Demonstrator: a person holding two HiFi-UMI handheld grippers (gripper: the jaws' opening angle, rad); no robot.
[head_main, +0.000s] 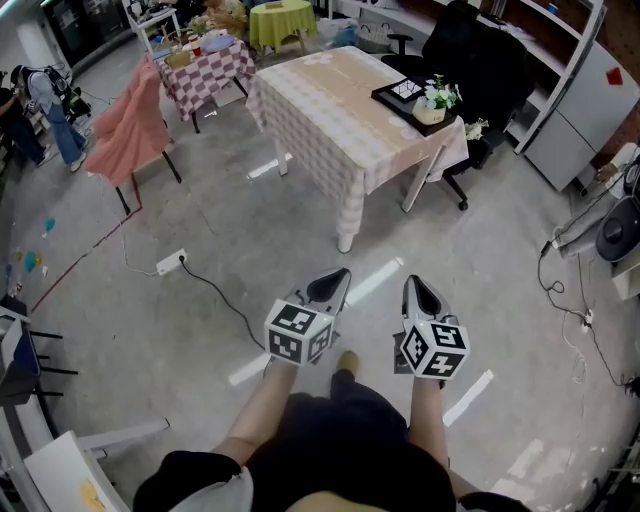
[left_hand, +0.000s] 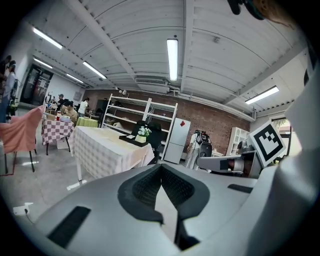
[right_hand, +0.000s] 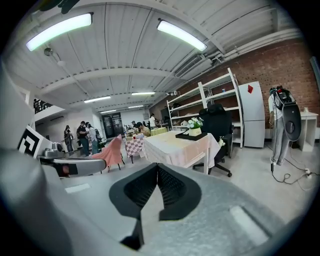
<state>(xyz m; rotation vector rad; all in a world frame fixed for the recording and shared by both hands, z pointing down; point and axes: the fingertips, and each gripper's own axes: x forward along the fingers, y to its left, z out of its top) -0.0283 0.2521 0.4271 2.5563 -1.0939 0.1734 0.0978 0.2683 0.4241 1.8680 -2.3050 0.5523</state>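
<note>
The person stands on the grey concrete floor (head_main: 200, 220) with both tools held out low, side by side and a little apart. The left gripper (head_main: 341, 273) has its fingers pressed together with nothing between them; its own view shows the dark ribbed pads meeting in a closed seam. The right gripper (head_main: 409, 281) is the same: fingers together, pads closed, nothing caught in them. Each carries its marker cube near the hand.

The nearest thing is a white tape strip (head_main: 376, 279) stuck on the floor, which in the head view runs between the two tips; neither gripper touches it. More white strips lie on the floor around the person's feet.

Ahead, well apart from the grippers, stands a counter (head_main: 320, 120) covered with a pale checked cloth. A black tray (head_main: 404, 96) sits at its far right corner, with a small pot of white flowers (head_main: 434, 102) on the tray's near side. A black office chair (head_main: 480, 60) stands just behind that corner. To the left, a chair draped in pink cloth (head_main: 128, 125) stands near a smaller table with a red checked cloth (head_main: 210, 65). A white power strip (head_main: 171, 262) lies on the floor, its black cable trailing towards the person.
</note>
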